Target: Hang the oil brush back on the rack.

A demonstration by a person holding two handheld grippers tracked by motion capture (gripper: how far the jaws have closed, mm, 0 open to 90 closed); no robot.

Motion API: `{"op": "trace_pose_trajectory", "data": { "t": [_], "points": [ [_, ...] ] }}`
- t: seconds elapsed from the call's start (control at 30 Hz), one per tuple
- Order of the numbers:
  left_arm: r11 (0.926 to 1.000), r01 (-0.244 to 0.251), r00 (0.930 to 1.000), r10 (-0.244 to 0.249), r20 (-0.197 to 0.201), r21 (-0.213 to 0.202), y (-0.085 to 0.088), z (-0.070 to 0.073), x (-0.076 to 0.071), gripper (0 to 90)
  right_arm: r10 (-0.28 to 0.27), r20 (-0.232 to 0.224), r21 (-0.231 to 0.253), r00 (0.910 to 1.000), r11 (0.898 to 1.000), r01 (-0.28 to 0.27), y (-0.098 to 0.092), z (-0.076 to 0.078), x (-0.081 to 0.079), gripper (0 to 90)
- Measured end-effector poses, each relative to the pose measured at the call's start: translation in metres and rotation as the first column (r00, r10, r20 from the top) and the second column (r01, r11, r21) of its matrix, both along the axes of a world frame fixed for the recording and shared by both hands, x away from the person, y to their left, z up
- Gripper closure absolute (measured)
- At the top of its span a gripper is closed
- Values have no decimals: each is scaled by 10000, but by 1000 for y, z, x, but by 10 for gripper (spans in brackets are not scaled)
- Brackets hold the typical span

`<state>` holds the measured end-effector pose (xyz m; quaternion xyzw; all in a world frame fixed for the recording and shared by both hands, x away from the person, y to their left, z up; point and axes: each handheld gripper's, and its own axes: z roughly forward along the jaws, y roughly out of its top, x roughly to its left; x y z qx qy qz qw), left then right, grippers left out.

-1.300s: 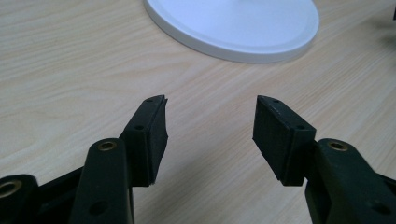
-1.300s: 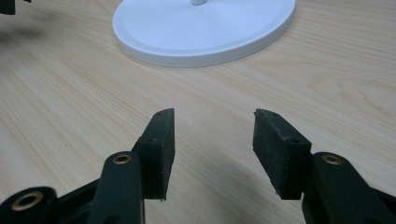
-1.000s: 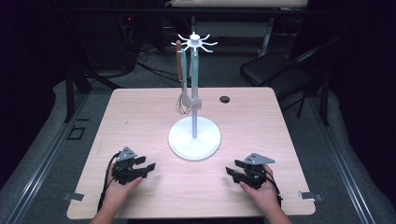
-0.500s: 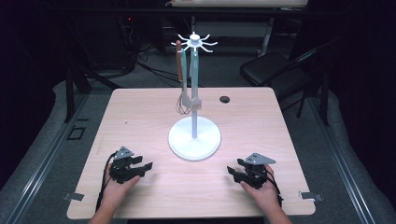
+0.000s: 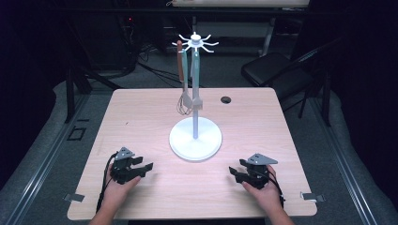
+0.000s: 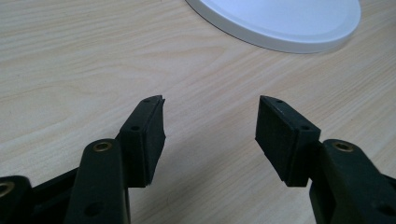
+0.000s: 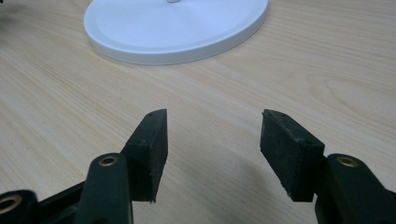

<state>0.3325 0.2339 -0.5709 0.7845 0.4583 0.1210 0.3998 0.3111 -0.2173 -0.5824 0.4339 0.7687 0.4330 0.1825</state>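
Hanging utensils (image 5: 186, 89) on white stand (image 5: 195, 139); both tools gaping, empty.

A white utensil stand (image 5: 195, 138) rests upright near the middle of a light wooden tabletop (image 5: 141, 122). It has a broad, round, flat base, a slim vertical pole, and a crown of short curved hooks (image 5: 195, 43) fanning out at the top. Two utensils hang from hooks on the left side of the crown, close beside the pole: one with a reddish-brown handle (image 5: 180, 65) ending in a wire head, and one with a pale blue-grey handle (image 5: 195, 75) ending in a flat head. Both hang straight down, their lower ends above the base.
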Motion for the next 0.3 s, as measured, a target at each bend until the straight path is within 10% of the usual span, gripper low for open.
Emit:
{"op": "trace_pose_trajectory", "data": {
  "t": [0.3],
  "points": [
    [10000, -47, 10000, 47, 47, 14, 0, 1, 1, 422, -97, 94, -54, 9999, 9999, 97, -2, 0, 0, 397]
  ]
}}
